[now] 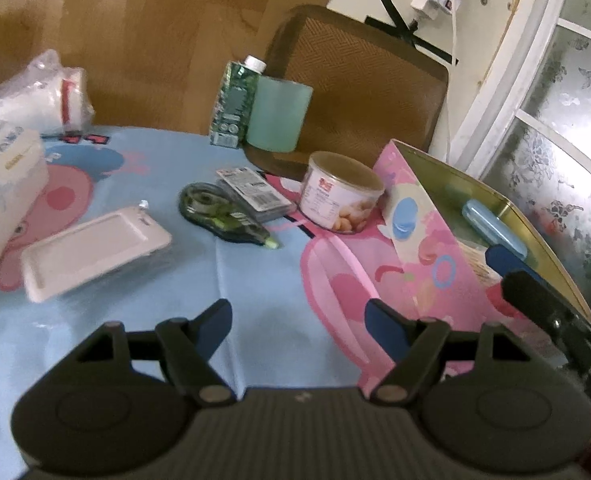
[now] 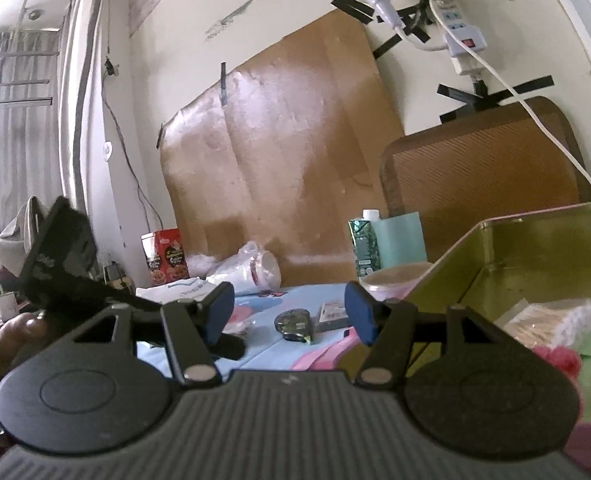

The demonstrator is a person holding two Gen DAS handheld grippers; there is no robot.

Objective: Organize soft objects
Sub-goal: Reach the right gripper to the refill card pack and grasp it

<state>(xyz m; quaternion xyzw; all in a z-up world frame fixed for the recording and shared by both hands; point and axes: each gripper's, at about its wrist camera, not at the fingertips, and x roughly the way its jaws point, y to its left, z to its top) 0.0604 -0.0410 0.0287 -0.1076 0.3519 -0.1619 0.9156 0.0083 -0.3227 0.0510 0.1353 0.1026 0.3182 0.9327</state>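
Progress looks partial: both my grippers, left (image 1: 297,322) and right (image 2: 289,312), are spread and empty, a tissue pack (image 2: 551,322) already sits in the tin (image 1: 447,184) at right, while the bigger tissue pack (image 1: 3,188) and bagged roll (image 1: 35,96) wait far left.

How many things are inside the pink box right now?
3 that I can make out: a light blue flat case against the gold inner wall, a clear-wrapped tissue pack on the floor, something pink beside it. The pink cartoon-print box walls may hide more.
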